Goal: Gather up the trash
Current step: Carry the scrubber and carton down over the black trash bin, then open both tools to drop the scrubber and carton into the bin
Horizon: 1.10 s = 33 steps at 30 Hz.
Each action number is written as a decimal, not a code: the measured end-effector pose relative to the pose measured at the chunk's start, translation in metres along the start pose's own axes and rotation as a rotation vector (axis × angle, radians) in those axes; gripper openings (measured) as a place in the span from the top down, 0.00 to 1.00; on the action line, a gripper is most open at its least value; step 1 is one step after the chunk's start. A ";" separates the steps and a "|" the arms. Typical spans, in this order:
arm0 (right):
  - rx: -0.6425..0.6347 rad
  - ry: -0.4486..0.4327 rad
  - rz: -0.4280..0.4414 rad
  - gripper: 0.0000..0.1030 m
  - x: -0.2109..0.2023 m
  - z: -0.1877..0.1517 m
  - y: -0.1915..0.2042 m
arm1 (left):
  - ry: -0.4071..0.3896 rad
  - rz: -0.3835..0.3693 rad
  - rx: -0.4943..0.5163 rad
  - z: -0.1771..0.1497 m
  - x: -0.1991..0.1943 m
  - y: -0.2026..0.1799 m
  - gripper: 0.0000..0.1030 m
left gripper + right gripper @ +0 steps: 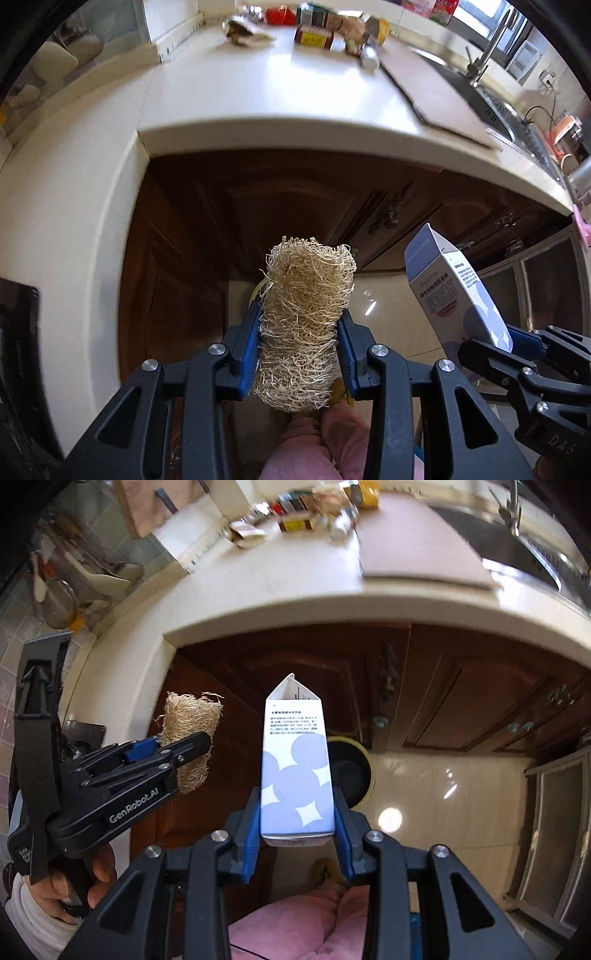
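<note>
Left claw (301,341) clamps the loofah (304,325), right claw (297,825) pinches the carton (295,768): centre both over the bin (351,771) before releasing.

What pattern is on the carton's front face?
Pale lilac-blue with darker blue circles and white four-pointed stars on the carton; clearest in the right wrist view.

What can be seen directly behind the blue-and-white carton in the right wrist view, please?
Behind the carton a round, dark-lined bin with a yellow rim stands on the tiled floor. The carton covers the bin's left part, and what the bin holds cannot be seen.
</note>
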State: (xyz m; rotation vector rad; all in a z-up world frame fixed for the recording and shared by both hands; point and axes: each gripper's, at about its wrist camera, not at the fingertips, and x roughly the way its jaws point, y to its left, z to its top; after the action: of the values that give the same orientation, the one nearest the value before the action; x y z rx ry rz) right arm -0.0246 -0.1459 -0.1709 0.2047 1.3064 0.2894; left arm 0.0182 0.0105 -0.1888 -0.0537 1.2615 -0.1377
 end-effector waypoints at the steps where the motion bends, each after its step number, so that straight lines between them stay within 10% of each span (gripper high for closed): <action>1: 0.016 0.018 0.007 0.66 0.014 -0.002 -0.006 | 0.017 0.001 -0.001 -0.004 0.014 0.000 0.66; 18: 0.101 0.252 0.012 0.66 0.261 -0.028 -0.084 | 0.145 -0.036 -0.140 -0.043 0.239 0.031 0.65; 26: 0.093 0.280 0.004 0.65 0.314 -0.010 -0.086 | 0.199 0.003 -0.154 -0.040 0.285 0.052 0.59; 33: 0.070 0.289 -0.008 0.61 0.322 0.008 -0.077 | 0.196 0.027 -0.171 -0.033 0.297 0.064 0.22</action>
State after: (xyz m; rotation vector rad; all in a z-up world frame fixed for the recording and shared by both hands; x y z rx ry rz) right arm 0.0652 -0.1145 -0.4881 0.2228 1.6047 0.2739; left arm 0.0795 0.0360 -0.4873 -0.1740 1.4673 -0.0119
